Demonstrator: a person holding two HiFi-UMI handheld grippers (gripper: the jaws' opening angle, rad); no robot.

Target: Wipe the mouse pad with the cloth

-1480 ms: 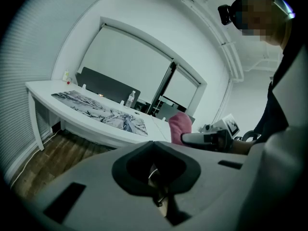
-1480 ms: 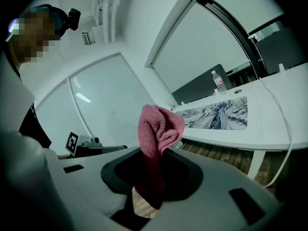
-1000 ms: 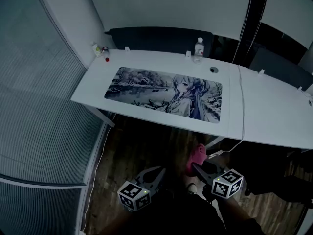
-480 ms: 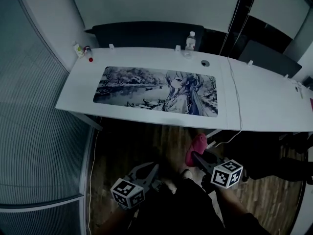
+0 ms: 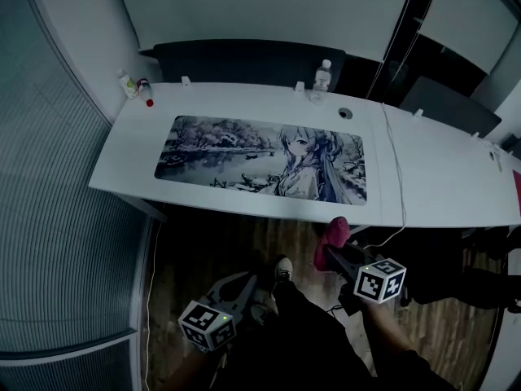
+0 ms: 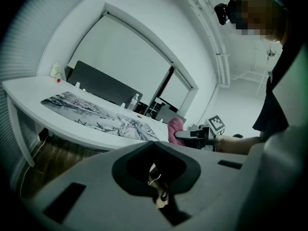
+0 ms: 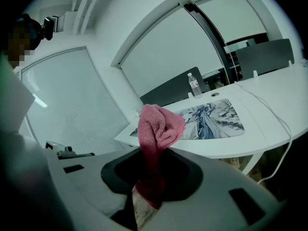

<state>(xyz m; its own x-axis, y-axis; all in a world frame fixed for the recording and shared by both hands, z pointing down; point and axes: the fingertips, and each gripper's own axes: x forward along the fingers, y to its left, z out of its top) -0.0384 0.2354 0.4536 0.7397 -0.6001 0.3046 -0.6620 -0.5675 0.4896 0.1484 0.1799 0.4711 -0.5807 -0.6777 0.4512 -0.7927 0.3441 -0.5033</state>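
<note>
The long mouse pad [image 5: 260, 157] with a grey printed drawing lies flat on the white desk [image 5: 440, 186]. Both grippers hang below the desk's front edge, over the wooden floor. My right gripper [image 5: 330, 253] is shut on a bunched pink cloth [image 5: 334, 236] that sticks out past its jaws, just short of the desk edge. In the right gripper view the cloth [image 7: 159, 121] stands up between the jaws of that gripper [image 7: 153, 154], with the pad [image 7: 211, 119] beyond. My left gripper [image 5: 242, 287] is lower left, shut and holding nothing. The left gripper view shows that gripper [image 6: 155, 146], the pad [image 6: 96, 114] and the cloth [image 6: 174, 128].
A water bottle [image 5: 323, 76] and a round cable hole [image 5: 345, 113] are at the desk's back edge, small bottles [image 5: 130, 85] at its back left corner. A white cable [image 5: 392, 169] crosses the desk right of the pad. A ribbed glass wall [image 5: 57, 218] runs along the left.
The desk has drawn slightly closer in view. My right gripper with the cloth has risen a little toward the desk's front edge. A shoe now shows between the grippers.
</note>
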